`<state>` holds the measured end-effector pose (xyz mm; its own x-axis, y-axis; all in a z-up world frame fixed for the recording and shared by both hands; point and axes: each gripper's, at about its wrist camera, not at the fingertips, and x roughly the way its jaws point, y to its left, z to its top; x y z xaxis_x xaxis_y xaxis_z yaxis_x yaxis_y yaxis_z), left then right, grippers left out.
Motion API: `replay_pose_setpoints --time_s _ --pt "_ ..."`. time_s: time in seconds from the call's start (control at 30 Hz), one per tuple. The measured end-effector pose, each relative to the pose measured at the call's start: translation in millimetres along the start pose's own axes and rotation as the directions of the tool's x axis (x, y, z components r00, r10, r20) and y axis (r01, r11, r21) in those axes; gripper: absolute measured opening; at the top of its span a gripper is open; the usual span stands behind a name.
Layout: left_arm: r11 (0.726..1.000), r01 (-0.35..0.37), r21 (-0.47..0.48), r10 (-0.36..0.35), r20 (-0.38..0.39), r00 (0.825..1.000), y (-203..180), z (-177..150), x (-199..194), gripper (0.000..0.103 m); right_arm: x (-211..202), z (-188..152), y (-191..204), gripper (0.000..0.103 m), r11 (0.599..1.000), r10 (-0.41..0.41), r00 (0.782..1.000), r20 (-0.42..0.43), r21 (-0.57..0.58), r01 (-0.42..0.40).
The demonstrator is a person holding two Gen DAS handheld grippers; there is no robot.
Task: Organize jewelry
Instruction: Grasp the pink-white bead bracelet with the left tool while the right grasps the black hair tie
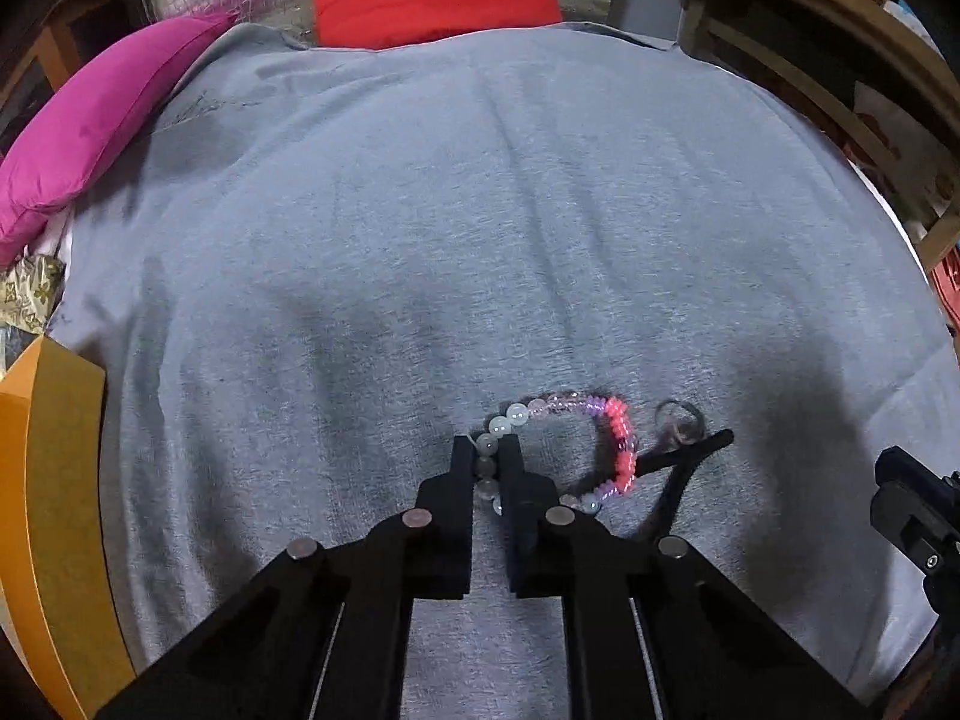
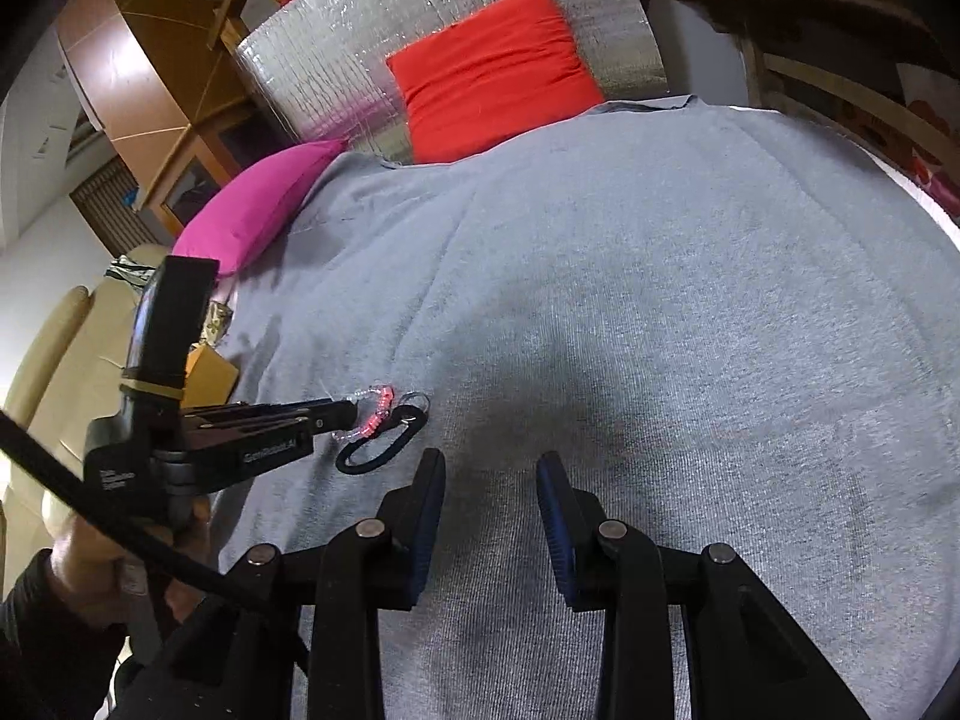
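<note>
A beaded bracelet (image 1: 600,420) with white, clear, purple and pink beads lies on the grey cloth (image 1: 480,210). My left gripper (image 1: 487,447) is shut on its white-bead side, low on the cloth. A black hair tie (image 1: 678,468) and a clear ring (image 1: 678,420) lie just right of the bracelet. In the right wrist view the left gripper (image 2: 351,411) holds the bracelet (image 2: 378,411) beside the hair tie (image 2: 372,456) and ring (image 2: 417,403). My right gripper (image 2: 491,468) is open and empty above the cloth, right of the jewelry.
A magenta cushion (image 1: 90,138) lies at the cloth's far left and a red cushion (image 2: 492,72) at the back against silver foil (image 2: 336,60). A yellow-orange box (image 1: 42,480) stands at the left edge. Wooden furniture (image 1: 840,60) is at the right.
</note>
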<state>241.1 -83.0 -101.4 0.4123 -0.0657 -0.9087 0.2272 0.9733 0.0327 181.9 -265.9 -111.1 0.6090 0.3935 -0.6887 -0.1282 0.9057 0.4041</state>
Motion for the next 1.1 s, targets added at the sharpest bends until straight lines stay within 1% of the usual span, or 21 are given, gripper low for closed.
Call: replay_pose_setpoints --time_s 0.07,0.13,0.23,0.37,0.43,0.53,0.7,0.77,0.9,0.97,1.1 --pt "1.0 -0.005 -0.014 0.005 0.005 1.0 7 0 -3 0.008 0 -1 0 0.034 1.0 0.002 1.0 -0.002 0.0 -0.002" --pt "0.998 -0.018 -0.052 0.018 0.007 1.0 21 -4 -4 0.008 0 -2 -1 0.034 1.0 0.001 1.0 -0.004 0.001 -0.001" --pt "0.996 -0.018 -0.085 0.017 -0.005 1.0 34 -13 -2 0.008 2 -3 2 0.034 1.0 0.001 1.0 -0.015 -0.006 -0.001" --pt "0.993 -0.006 -0.118 0.007 0.008 1.0 45 -21 -5 0.008 10 -1 10 0.034 1.0 0.002 0.999 -0.042 -0.024 -0.003" --pt "0.994 -0.01 -0.113 0.011 0.009 1.0 47 -24 -3 0.008 20 2 14 0.034 0.999 -0.006 0.997 -0.073 -0.038 0.003" --pt "0.995 -0.018 -0.102 0.02 0.017 1.0 49 -32 -3 0.008 35 12 24 0.034 0.998 -0.022 0.995 -0.094 -0.068 0.016" --pt "0.994 -0.001 -0.112 0.003 0.026 1.0 49 -35 -3 0.008 57 25 42 0.034 0.99 -0.057 0.991 -0.121 -0.135 0.04" --pt "0.994 0.007 -0.112 -0.004 0.027 1.0 48 -30 0 0.008 62 25 49 0.034 0.984 -0.074 0.989 -0.125 -0.172 0.052" --pt "0.993 0.006 -0.115 -0.002 0.032 0.999 51 -32 -1 0.008 70 27 54 0.034 0.979 -0.097 0.987 -0.129 -0.189 0.071" --pt "0.994 0.004 -0.11 0.0 0.034 0.999 52 -34 -1 0.008 80 29 56 0.034 0.979 -0.1 0.984 -0.144 -0.191 0.071" --pt "0.993 0.015 -0.115 -0.011 0.037 0.999 50 -30 1 0.008 92 31 62 0.034 0.975 -0.112 0.982 -0.151 -0.209 0.079"
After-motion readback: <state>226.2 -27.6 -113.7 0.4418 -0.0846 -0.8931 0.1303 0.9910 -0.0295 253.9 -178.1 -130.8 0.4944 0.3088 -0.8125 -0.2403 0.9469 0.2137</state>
